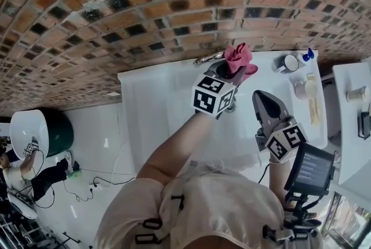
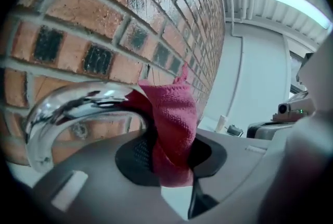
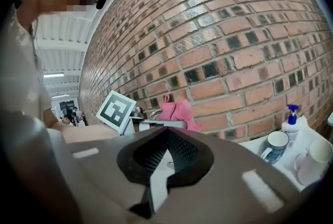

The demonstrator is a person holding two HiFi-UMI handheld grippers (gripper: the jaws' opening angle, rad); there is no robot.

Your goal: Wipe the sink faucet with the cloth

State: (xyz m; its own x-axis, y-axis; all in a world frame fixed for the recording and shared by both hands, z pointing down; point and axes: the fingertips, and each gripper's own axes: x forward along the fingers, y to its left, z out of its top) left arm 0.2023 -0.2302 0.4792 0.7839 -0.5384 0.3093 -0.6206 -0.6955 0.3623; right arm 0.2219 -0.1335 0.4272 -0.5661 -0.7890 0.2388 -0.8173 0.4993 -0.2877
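Left gripper view: state of the jaws?

Closed on the red cloth (image 2: 171,124), gripped by the left gripper (image 2: 174,151). Bunched upward between the pads and pressed at 9 o'clock against the curved chrome faucet (image 2: 78,108).

Same grip from the head view?

Found at 12 o'clock of the marker cube (image 1: 213,94). Cloth poking out past the jaw tips, touching the faucet at 9 o'clock. Held above the white sink (image 1: 168,103) and close to the brick wall (image 1: 145,10).

Right gripper view: state of the jaws?

Tips brought together on nothing at the right gripper (image 3: 166,132). Aimed toward the brick wall, with cloth and faucet at 12 o'clock beyond the tips. Flanked at 3 o'clock by a mug (image 3: 274,144) and a spray bottle (image 3: 290,119).

Place in the head view?

Held at 4 o'clock of the left gripper, apart from cloth and faucet, over the sink.
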